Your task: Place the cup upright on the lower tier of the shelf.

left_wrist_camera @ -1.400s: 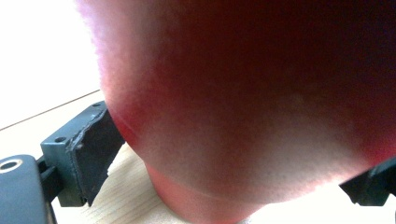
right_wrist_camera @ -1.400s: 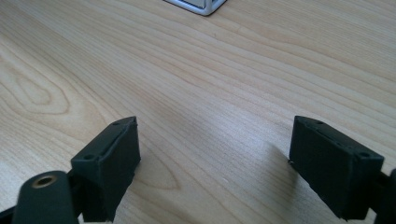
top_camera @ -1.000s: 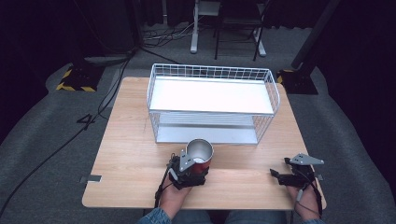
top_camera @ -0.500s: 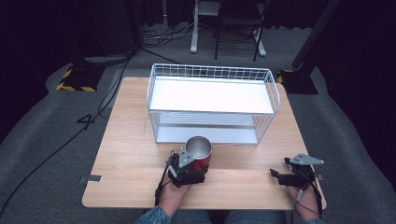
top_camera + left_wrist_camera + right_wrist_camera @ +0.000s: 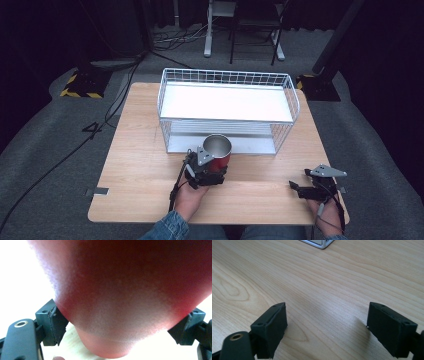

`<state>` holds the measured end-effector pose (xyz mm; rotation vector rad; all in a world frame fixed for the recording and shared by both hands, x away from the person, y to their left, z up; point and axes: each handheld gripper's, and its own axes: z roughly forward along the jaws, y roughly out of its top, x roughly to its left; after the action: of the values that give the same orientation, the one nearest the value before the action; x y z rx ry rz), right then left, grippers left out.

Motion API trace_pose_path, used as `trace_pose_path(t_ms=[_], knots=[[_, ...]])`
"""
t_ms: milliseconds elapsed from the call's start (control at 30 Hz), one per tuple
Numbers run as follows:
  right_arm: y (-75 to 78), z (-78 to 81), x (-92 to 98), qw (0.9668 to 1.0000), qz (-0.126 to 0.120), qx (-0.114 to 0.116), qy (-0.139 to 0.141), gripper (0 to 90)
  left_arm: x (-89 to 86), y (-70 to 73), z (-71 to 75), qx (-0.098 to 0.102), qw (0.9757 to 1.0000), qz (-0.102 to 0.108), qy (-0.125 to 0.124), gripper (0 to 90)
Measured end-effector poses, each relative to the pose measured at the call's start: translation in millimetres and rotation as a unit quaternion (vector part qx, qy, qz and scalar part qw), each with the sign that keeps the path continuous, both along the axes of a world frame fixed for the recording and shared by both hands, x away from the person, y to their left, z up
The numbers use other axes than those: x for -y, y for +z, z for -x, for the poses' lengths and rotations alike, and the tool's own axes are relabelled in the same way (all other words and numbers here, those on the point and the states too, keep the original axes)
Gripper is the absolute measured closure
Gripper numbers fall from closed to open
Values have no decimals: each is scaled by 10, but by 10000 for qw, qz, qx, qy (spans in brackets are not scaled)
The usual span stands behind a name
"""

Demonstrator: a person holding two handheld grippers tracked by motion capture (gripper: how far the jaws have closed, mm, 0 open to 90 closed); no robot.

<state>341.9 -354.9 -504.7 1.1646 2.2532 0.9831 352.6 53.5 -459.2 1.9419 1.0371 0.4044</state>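
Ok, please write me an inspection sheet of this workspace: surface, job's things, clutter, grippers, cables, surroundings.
Surface: light wooden table, bare wood near the person.
Job's things: red cup with a metal inside, upright, in front of the white wire rack.
Clutter: nothing seen.
Grippers: left gripper shut on the red cup; right gripper open, jaws apart over bare wood.
Cables: a black cable runs across the floor at left.
Surroundings: grey carpet, a black-and-yellow striped base, dark background.

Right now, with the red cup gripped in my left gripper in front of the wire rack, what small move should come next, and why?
Probably lift a little higher. The left gripper is shut on the red cup, which sits just in front of the wire rack, its mouth below the white top shelf. More height should clear the rack's rim before moving forward.
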Motion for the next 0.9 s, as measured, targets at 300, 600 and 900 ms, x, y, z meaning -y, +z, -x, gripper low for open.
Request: trace_pose_path(t_ms=[300, 600, 900], knots=[[0, 4, -4, 10000, 10, 21, -2, 168, 23, 117, -232, 65, 9996, 175, 214, 165], [1, 6, -4, 10000, 24, 32, 27, 169, 69, 105, -449, 155, 9991, 80, 395, 165], [0, 9, -8, 10000, 32, 53, 19, 170, 139, 97, -618, 251, 9981, 113, 547, 165]])
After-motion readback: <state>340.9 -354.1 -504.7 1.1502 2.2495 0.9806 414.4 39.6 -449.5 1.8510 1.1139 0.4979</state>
